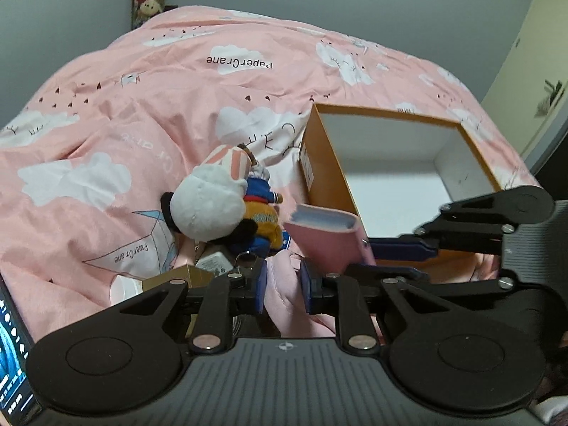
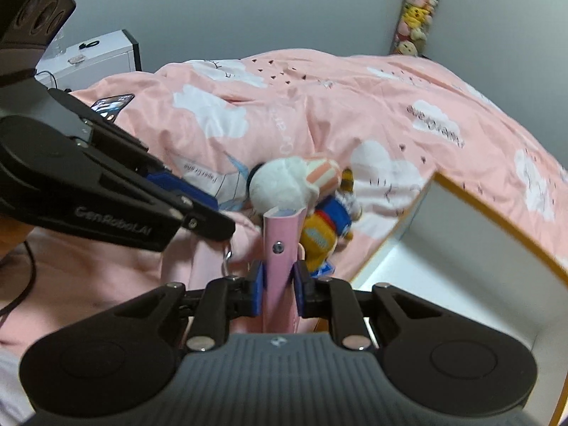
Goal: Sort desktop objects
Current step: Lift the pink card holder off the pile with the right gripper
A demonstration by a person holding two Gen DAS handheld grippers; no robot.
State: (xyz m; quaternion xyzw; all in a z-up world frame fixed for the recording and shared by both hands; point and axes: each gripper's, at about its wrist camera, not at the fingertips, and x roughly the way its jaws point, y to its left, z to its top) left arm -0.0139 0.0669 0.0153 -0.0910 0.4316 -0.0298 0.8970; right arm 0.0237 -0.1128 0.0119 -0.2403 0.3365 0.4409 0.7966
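Note:
My right gripper [image 2: 278, 285] is shut on a pink case [image 2: 280, 245] and holds it upright beside the orange box [image 2: 497, 220]; in the left wrist view the pink case [image 1: 328, 236] sits at the box's near left corner [image 1: 330, 163]. My left gripper [image 1: 283, 285] is open and empty over pink fabric, just below the case. A pile of plush toys lies left of the box: a white plush [image 1: 209, 204] and a blue and yellow plush [image 1: 262, 213], also in the right wrist view [image 2: 284, 184].
A gold box [image 1: 177, 278], a white charger [image 1: 214, 262] and a white cup [image 1: 122, 289] lie at the left gripper's left. A phone [image 2: 112, 104] lies on the pink duvet [image 1: 177, 81]. A white cabinet [image 2: 92, 53] stands beyond the bed.

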